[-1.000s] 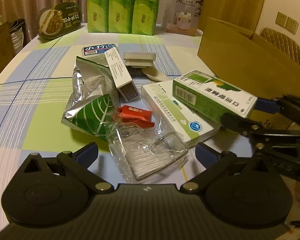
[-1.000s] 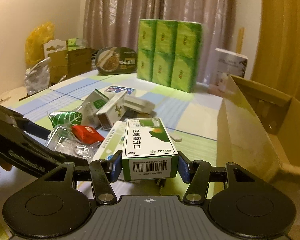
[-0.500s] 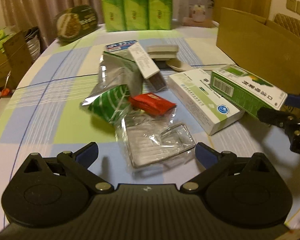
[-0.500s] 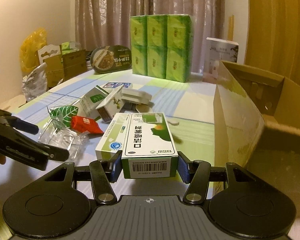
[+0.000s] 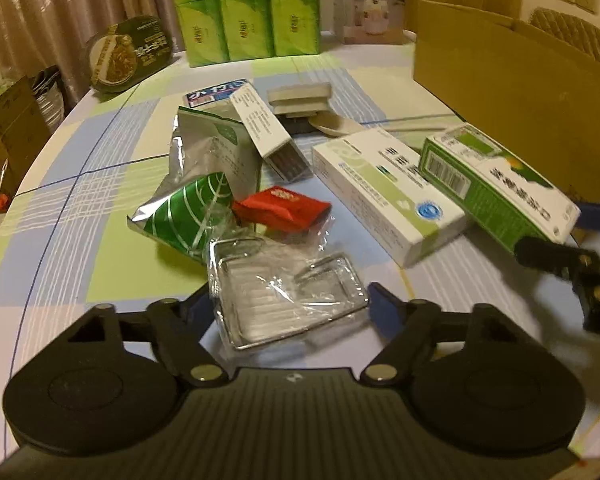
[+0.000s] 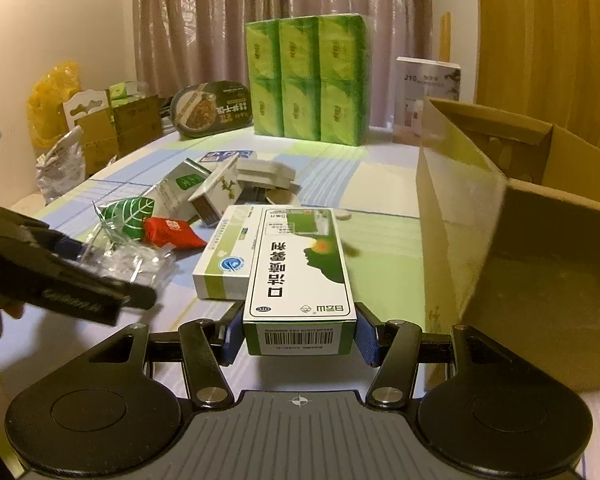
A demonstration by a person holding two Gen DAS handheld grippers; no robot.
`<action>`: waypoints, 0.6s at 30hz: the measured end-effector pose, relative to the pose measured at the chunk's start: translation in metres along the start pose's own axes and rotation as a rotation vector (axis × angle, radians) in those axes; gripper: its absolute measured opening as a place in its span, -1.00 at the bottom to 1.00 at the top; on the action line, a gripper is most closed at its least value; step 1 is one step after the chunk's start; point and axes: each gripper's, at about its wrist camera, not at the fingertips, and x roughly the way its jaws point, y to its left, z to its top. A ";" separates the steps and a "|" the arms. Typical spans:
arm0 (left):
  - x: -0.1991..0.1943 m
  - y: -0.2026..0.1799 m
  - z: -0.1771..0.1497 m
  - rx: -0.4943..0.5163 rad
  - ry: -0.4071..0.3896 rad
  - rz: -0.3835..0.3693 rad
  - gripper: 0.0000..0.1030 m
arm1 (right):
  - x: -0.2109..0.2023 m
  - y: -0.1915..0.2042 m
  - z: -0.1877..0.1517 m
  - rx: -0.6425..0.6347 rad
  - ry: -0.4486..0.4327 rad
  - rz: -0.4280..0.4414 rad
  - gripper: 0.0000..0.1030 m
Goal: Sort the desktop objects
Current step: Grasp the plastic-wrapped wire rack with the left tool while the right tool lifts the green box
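Note:
My right gripper is shut on a green-and-white medicine box and holds it above the table, left of the open cardboard box. The held box also shows in the left wrist view. My left gripper is open, its fingers on either side of a clear plastic-wrapped wire tray without closing on it. Beyond the tray lie a red packet, a green-leaf foil pouch and a long white medicine box.
A silver foil bag, a narrow white box and a grey holder lie mid-table. Green tissue packs, an oval food tub and a white carton stand at the back. The cardboard box fills the right.
My left gripper has moved forward so its fingers now flank the plastic-wrapped tray. My right gripper still holds the green box, raised slightly beside the cardboard box.

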 end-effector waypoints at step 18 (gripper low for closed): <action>-0.034 -0.012 -0.031 0.082 0.022 -0.159 0.62 | -0.009 0.003 -0.010 0.019 0.077 -0.030 0.58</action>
